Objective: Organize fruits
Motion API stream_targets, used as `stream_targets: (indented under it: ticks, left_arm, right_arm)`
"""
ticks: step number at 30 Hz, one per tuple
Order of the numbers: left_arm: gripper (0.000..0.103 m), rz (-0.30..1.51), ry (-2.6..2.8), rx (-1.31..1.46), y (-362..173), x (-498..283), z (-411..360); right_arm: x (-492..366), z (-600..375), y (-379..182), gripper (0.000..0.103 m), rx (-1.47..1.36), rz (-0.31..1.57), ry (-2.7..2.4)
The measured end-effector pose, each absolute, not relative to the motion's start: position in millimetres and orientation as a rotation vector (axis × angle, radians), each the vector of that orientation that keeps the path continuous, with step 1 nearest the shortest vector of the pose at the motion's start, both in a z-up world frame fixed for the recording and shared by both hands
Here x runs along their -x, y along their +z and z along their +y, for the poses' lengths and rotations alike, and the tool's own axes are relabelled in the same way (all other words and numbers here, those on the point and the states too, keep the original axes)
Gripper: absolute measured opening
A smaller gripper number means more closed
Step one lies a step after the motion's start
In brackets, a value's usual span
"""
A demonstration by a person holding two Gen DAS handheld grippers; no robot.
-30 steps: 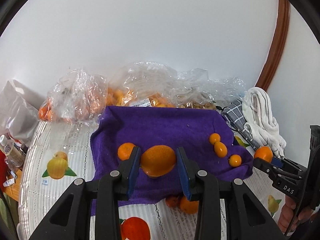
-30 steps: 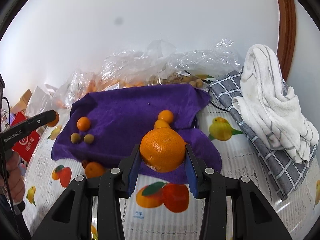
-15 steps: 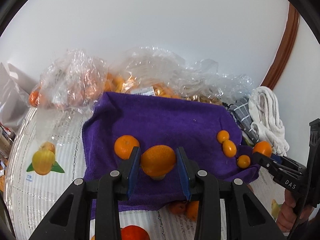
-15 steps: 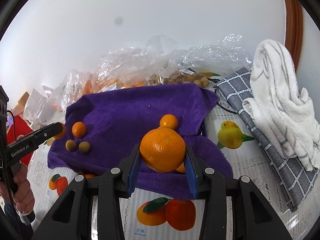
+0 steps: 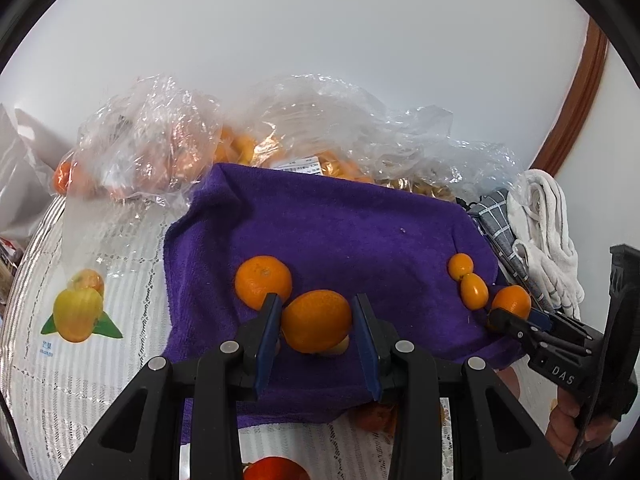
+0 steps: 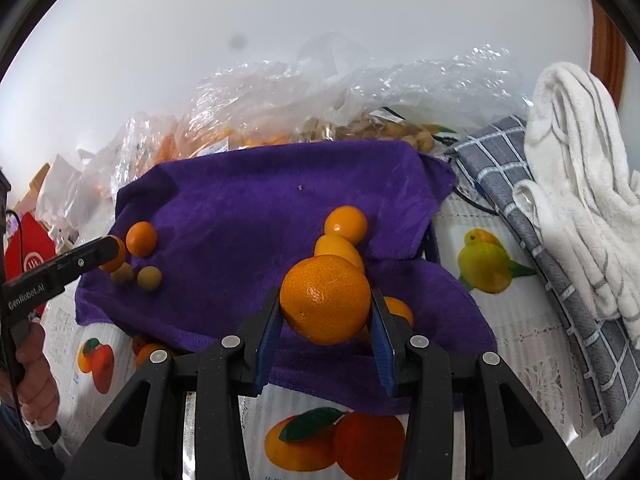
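Observation:
A purple towel (image 5: 340, 232) lies on the table, also in the right wrist view (image 6: 248, 208). My left gripper (image 5: 316, 322) is shut on an orange (image 5: 316, 320) just above the towel's near left part, next to a second orange (image 5: 262, 280) lying there. My right gripper (image 6: 325, 312) is shut on a larger orange (image 6: 325, 298) over the towel's near right part. Kumquats (image 6: 344, 226) lie just beyond it. Two pale small fruits (image 6: 149, 278) and a small orange (image 6: 141, 239) lie at the towel's left side.
Clear plastic bags of fruit (image 5: 160, 152) line the back by the wall. A white towel (image 6: 580, 184) on a grey checked cloth (image 6: 520, 208) lies to the right. More small oranges (image 6: 150, 352) lie on the fruit-print tablecloth (image 6: 480, 380) under the purple towel's front edge.
Both grippers have moved forward and lower toward the purple towel, each still holding its orange. The right gripper now hovers over the kumquats.

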State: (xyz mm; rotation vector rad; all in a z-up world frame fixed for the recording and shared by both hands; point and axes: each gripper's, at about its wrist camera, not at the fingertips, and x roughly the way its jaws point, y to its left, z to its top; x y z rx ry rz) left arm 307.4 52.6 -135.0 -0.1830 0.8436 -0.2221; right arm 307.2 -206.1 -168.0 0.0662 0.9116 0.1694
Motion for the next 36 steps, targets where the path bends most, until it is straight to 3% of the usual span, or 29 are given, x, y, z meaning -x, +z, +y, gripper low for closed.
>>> stream_targets:
  ticks: [15, 29, 36]
  left_arm:
    - [0.035, 0.827, -0.217, 0.339, -130, -312, 104]
    - [0.035, 0.881, -0.204, 0.24, -150, -319, 55]
    - [0.035, 0.869, -0.162, 0.193, -158, -320, 47]
  right_arm:
    - [-327, -190, -171, 0.042, -0.032, 0.939, 0.247]
    - [-338, -176, -195, 0.041, -0.004, 1.019, 0.261]
    - [-329, -175, -187, 0.048, 0.021, 1.009, 0.259]
